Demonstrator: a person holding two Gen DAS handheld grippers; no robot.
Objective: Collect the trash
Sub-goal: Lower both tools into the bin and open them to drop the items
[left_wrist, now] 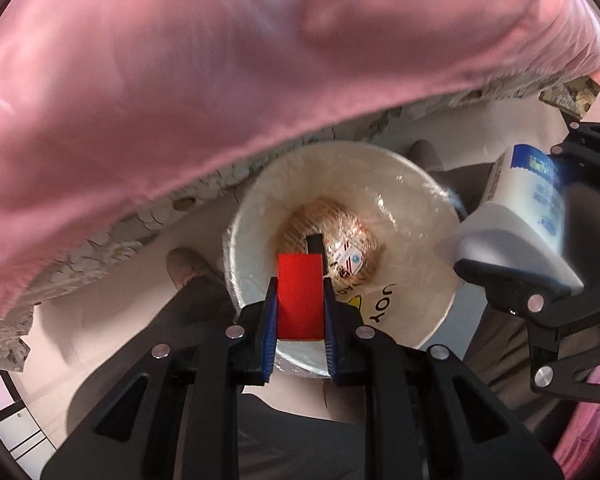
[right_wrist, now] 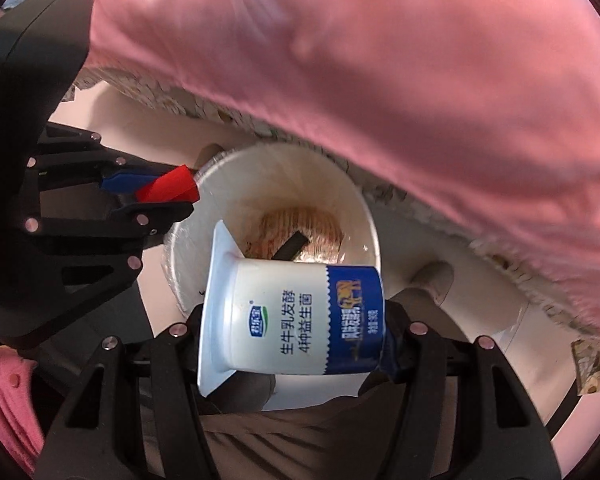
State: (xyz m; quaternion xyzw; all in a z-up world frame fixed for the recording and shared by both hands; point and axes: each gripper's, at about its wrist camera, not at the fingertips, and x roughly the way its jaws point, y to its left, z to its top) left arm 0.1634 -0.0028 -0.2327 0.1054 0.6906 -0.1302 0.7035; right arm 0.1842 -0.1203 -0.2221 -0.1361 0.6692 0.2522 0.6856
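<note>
The large white paper bowl (left_wrist: 400,264) with a brown-stained inside serves as the landmark here; it sits low on the pale floor, just beside the edge of a pink cloth (left_wrist: 220,80) that drapes over a speckled patterned sheet. At the bottom of the bowl lie a crumpled clear wrapper and a small black strip (right_wrist: 290,246). The left gripper (left_wrist: 300,312) is pinched on a flat red rectangular card (left_wrist: 300,296), held over the bowl's near rim in the left wrist view. The right gripper (right_wrist: 296,320) is clamped on a white plastic yogurt cup (right_wrist: 300,316) with a blue band and Chinese print, tipped on its side above the bowl's rim, its wide flange (right_wrist: 214,308) turned toward the left gripper. Both items hang over the bowl, apart from each other.
</note>
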